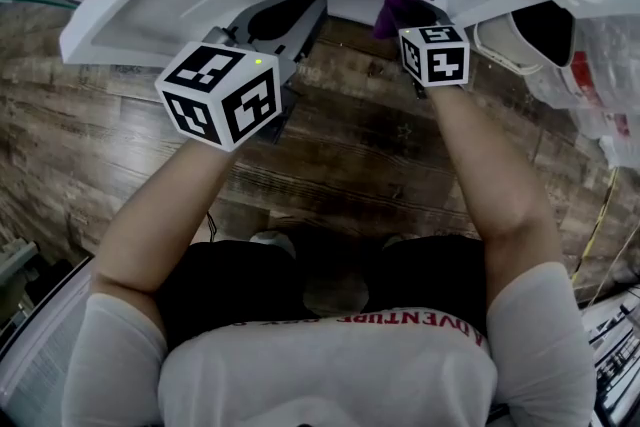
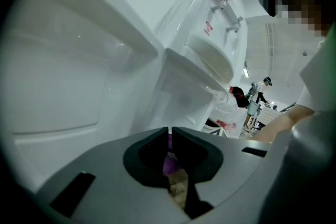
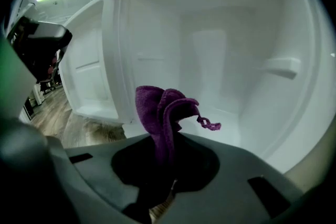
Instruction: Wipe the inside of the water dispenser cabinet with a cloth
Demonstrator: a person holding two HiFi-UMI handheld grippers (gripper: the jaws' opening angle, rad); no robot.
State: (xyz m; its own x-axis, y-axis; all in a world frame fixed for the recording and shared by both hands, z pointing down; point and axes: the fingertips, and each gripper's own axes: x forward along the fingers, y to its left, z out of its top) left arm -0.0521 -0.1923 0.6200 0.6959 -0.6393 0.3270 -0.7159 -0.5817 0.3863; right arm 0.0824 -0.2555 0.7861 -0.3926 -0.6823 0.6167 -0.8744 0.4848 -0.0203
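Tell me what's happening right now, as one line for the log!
right claw: shut on purple cloth | left claw: shut | cabinet: open, cloth held in front of it

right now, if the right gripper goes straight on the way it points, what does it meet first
The purple cloth clamped in the right gripper leads, so it would probably touch the cabinet's white back wall first, low down near the floor. Nothing else shows in between, though depth is hard to judge in this wide-angle view.
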